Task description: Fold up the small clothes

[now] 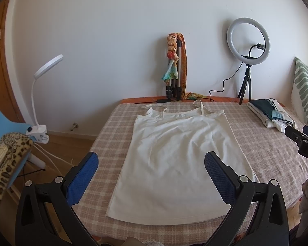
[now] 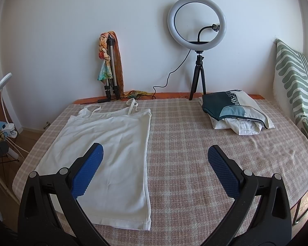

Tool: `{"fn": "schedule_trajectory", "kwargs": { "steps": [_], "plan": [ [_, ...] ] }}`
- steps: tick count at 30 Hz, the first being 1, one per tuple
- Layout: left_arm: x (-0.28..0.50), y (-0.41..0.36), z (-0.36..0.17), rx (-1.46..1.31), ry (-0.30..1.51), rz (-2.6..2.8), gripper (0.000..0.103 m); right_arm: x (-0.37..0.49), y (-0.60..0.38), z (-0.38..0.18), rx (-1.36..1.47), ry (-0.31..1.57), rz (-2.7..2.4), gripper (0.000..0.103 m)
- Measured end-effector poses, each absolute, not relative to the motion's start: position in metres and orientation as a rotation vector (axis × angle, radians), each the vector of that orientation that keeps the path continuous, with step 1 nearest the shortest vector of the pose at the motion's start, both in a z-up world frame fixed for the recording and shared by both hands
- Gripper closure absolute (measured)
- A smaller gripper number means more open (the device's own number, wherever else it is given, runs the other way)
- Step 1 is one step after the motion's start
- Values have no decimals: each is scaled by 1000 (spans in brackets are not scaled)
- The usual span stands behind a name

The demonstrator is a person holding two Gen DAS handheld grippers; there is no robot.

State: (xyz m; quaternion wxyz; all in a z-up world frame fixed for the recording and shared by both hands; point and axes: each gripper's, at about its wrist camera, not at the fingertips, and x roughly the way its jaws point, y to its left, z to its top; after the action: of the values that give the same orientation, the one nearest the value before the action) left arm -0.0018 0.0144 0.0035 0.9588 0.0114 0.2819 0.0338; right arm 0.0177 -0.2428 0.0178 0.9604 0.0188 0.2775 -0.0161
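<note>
A white strappy top (image 1: 170,153) lies flat and spread out on the checked bed cover (image 1: 267,153), straps toward the wall. My left gripper (image 1: 152,160) hangs open above the top's lower half, nothing between its blue pads. In the right wrist view the same top (image 2: 110,143) lies at the left, and my right gripper (image 2: 156,153) is open and empty over the top's right edge and the bare checked cover (image 2: 195,143). The right gripper's black tip (image 1: 297,139) shows at the left wrist view's right edge.
A pile of folded clothes (image 2: 234,110) sits at the back right of the bed. A ring light on a tripod (image 2: 197,47) and a folded tripod with scarves (image 2: 109,65) stand by the wall. A striped pillow (image 2: 293,82) leans right. A clip lamp (image 1: 43,94) and a chair with leopard cloth (image 1: 8,160) stand left.
</note>
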Motion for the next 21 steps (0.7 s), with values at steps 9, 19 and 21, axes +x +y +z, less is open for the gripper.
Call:
{"fn": "schedule_trajectory", "kwargs": {
  "steps": [9,19,21],
  "plan": [
    [-1,17,2,21,579,78,0,19,-240,20,38,565,-29,0],
    [-3,24,0,21,584,93,0,23,-230,20,24,559,-31,0],
    [-3,27,-2,20,588,98,0,24,-229,19,20,558,-34,0]
  ]
}}
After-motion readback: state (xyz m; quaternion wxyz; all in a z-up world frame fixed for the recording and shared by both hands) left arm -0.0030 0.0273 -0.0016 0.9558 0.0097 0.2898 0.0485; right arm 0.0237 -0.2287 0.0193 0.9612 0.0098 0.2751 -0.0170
